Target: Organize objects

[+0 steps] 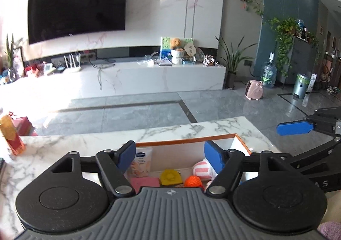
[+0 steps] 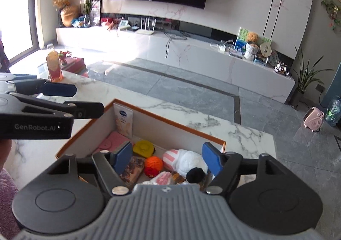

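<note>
Hovering over the box (image 2: 119, 110) on the marble table (image 2: 191, 116): right gripper (image 2: 167, 158), jaws spread wide, gripping nothing. Left gripper (image 1: 170, 155) likewise gaping, holding nothing. Lying inside the white, orange-rimmed box: cream tube (image 2: 124, 119), pink wallet (image 2: 110, 143), yellow toy (image 2: 143, 148), orange ball (image 2: 153, 162), striped plush (image 2: 171, 155). Showing only in the right view: black pompom (image 2: 195, 174).

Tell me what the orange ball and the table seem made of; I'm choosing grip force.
Orange ball: looks like crocheted yarn, matte, with a knit-like texture, probably soft. Table: white top with grey veins and a glossy sheen, so polished marble or a marble-look slab; hard either way.
</note>
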The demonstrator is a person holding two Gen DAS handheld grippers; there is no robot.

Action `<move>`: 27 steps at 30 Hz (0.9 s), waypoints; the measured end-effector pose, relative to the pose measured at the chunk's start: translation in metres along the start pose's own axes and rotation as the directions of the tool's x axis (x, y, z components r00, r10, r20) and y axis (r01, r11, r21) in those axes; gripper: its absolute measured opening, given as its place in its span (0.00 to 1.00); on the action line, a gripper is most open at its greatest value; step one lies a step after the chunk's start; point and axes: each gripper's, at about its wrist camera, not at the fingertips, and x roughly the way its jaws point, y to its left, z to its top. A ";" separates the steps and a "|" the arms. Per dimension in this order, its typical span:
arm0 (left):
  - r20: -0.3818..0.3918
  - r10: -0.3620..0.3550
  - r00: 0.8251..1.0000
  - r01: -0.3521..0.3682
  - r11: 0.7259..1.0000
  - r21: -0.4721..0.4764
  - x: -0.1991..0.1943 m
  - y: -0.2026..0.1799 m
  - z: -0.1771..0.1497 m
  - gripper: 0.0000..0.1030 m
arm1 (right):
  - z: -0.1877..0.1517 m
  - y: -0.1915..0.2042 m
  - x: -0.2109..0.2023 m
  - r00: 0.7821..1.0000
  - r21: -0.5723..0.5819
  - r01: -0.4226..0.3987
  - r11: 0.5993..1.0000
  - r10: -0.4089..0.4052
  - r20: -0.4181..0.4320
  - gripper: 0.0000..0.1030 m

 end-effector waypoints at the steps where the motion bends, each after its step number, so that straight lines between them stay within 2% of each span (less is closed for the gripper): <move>1: 0.020 0.022 1.000 -0.022 1.000 0.006 -0.006 -0.001 -0.001 0.86 | -0.001 0.004 -0.010 1.000 0.001 0.001 1.000 -0.001 0.029 0.76; 6: 0.104 0.149 0.983 -0.150 0.989 0.006 -0.041 -0.007 -0.005 0.87 | -0.015 0.023 -0.048 0.991 0.034 -0.025 0.999 0.020 0.130 0.78; 8: 0.132 0.158 0.978 -0.161 0.987 0.006 -0.054 -0.009 -0.007 0.87 | -0.021 0.030 -0.057 0.988 0.054 -0.034 0.998 0.025 0.155 0.80; 14: 0.147 0.176 0.973 -0.175 0.984 -0.019 -0.071 -0.012 -0.024 0.88 | -0.041 0.058 -0.081 0.977 0.121 0.003 0.993 -0.028 0.210 0.85; 16: 0.150 0.192 0.970 -0.191 0.981 -0.021 -0.075 -0.012 -0.035 0.88 | -0.051 0.064 -0.089 0.971 0.153 0.002 0.988 -0.038 0.234 0.89; 21: 0.160 0.222 0.962 -0.216 0.975 -0.051 -0.091 -0.008 -0.064 0.88 | -0.078 0.086 -0.103 0.966 0.183 0.052 0.982 -0.095 0.238 0.92; 27: 0.169 0.275 0.946 -0.270 0.961 -0.054 -0.100 -0.008 -0.089 0.88 | -0.110 0.094 -0.107 0.974 0.251 0.058 0.966 -0.110 0.198 0.93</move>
